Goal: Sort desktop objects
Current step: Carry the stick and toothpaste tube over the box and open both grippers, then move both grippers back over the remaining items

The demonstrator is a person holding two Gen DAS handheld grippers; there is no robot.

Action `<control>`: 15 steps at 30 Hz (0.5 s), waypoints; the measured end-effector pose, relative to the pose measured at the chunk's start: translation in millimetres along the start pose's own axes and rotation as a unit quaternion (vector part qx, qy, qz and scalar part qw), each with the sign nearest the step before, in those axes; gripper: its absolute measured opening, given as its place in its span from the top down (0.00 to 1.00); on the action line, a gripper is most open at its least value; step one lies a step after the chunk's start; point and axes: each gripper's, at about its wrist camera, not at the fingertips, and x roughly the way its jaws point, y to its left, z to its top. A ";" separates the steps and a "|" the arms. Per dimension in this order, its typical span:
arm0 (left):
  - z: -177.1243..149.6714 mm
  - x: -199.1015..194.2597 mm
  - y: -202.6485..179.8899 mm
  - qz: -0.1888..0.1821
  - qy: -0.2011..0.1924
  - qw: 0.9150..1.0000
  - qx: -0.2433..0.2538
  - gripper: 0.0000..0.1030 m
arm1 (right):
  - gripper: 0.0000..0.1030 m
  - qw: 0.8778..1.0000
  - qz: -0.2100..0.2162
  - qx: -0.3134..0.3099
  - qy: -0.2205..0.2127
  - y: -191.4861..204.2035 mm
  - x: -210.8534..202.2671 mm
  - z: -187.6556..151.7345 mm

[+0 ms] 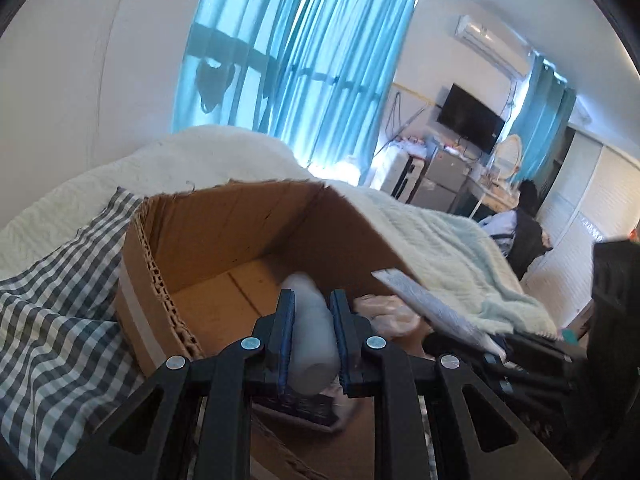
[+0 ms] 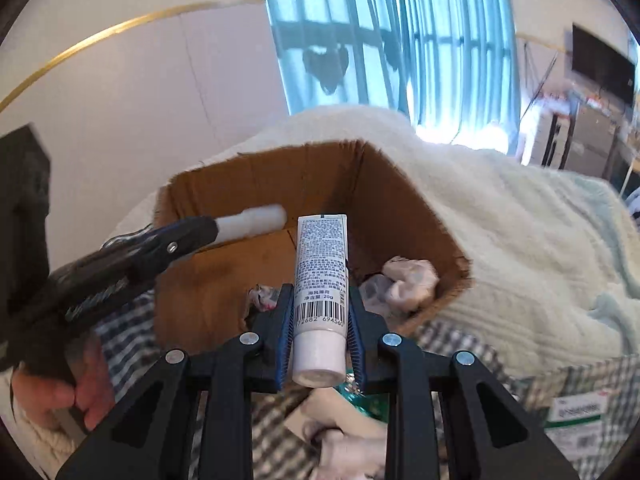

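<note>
An open cardboard box (image 1: 224, 236) (image 2: 400, 192) stands on a bed. My left gripper (image 1: 312, 300) is shut on a white plastic bottle (image 1: 310, 332) and holds it over the box's near edge. The right wrist view shows that same left gripper (image 2: 208, 228) from the side, the white bottle (image 2: 256, 220) sticking out over the box. My right gripper (image 2: 320, 300) is shut on a white tube (image 2: 322, 272) with printed text and a barcode, cap toward the camera, above the box's near side. Crumpled wrappers (image 2: 404, 280) lie inside the box.
A checked cloth (image 1: 60, 300) and a pale quilted blanket (image 2: 520, 248) surround the box. A hand (image 2: 60, 396) grips the left tool's handle. Blue curtains (image 1: 304, 64), a wall TV (image 1: 470, 118) and a cluttered desk are behind. A flat printed packet (image 1: 432, 304) rests at the box's right edge.
</note>
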 end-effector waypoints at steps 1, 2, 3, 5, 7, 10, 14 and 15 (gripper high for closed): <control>0.1 3.7 1.8 0.005 0.002 1.000 0.000 0.82 | 0.77 1.000 -0.003 0.004 0.001 -1.6 7.9 1.0; -1.4 5.0 2.7 0.005 0.004 1.000 0.002 0.82 | 0.72 1.000 -0.003 0.007 0.002 -3.8 11.0 -0.3; -2.4 5.9 3.1 0.006 0.003 1.000 0.004 0.82 | 0.64 1.000 -0.002 0.011 0.002 -4.7 13.6 -1.1; -5.8 5.2 1.2 0.008 0.004 1.000 0.007 0.80 | 0.37 1.000 -0.006 0.020 -0.009 -7.9 9.3 -4.3; -9.5 -0.2 -2.3 0.006 -0.004 1.000 0.006 0.68 | 0.37 0.999 -0.003 0.027 -0.020 -12.7 -2.5 -9.6; -6.5 -10.4 -5.8 0.010 -0.018 1.000 -0.005 0.27 | 0.37 0.999 -0.016 0.034 -0.028 -22.9 -29.5 -18.2; -5.3 -26.5 -14.8 0.005 -0.021 1.000 -0.008 0.22 | 0.31 0.998 -0.045 0.037 -0.039 -37.4 -70.2 -29.6; -6.3 -32.6 -19.7 0.004 -0.022 1.000 -0.006 0.21 | 0.31 0.997 -0.053 0.039 -0.043 -41.8 -82.4 -33.6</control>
